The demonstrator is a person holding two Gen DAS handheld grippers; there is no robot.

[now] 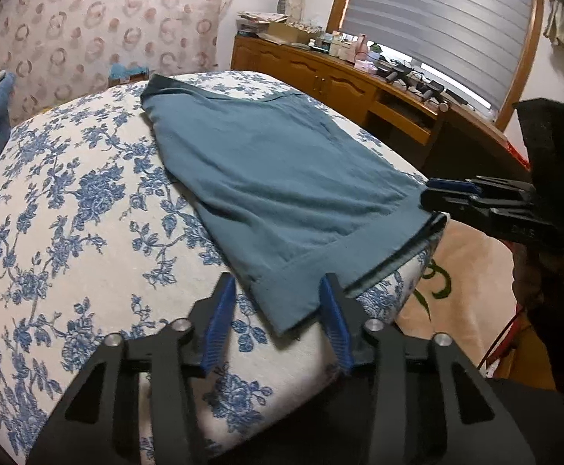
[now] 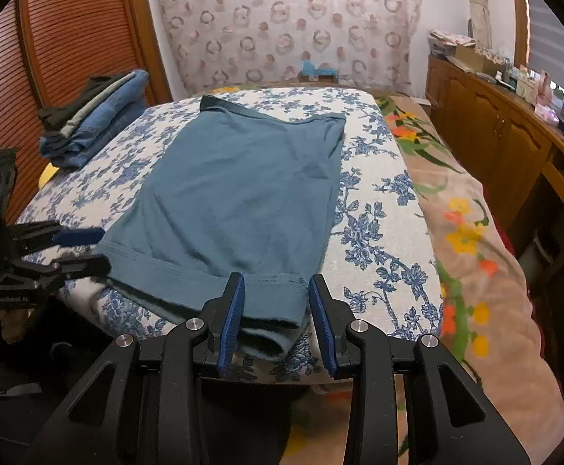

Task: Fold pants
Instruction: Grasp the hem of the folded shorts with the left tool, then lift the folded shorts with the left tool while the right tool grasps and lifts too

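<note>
Teal pants (image 1: 282, 178) (image 2: 235, 193) lie flat and lengthwise on the floral bed cover (image 1: 69, 232), cuffs toward me and waistband at the far end. My left gripper (image 1: 276, 294) stands open astride the cuff's left corner, which lies on the cover between its blue pads with gaps showing. The right wrist view shows it (image 2: 88, 250) from the side at that corner. My right gripper (image 2: 276, 294) is open too, with the cuff's right corner between its fingers, untouched. From the left wrist view its tips (image 1: 431, 192) sit just above that corner.
A stack of folded jeans and dark clothes (image 2: 92, 116) sits on the bed's far left. A flowered peach blanket (image 2: 475, 252) covers the bed to the right. Beyond it runs a wooden cabinet (image 2: 487, 124) with clutter on top. A patterned curtain (image 2: 282, 19) hangs behind.
</note>
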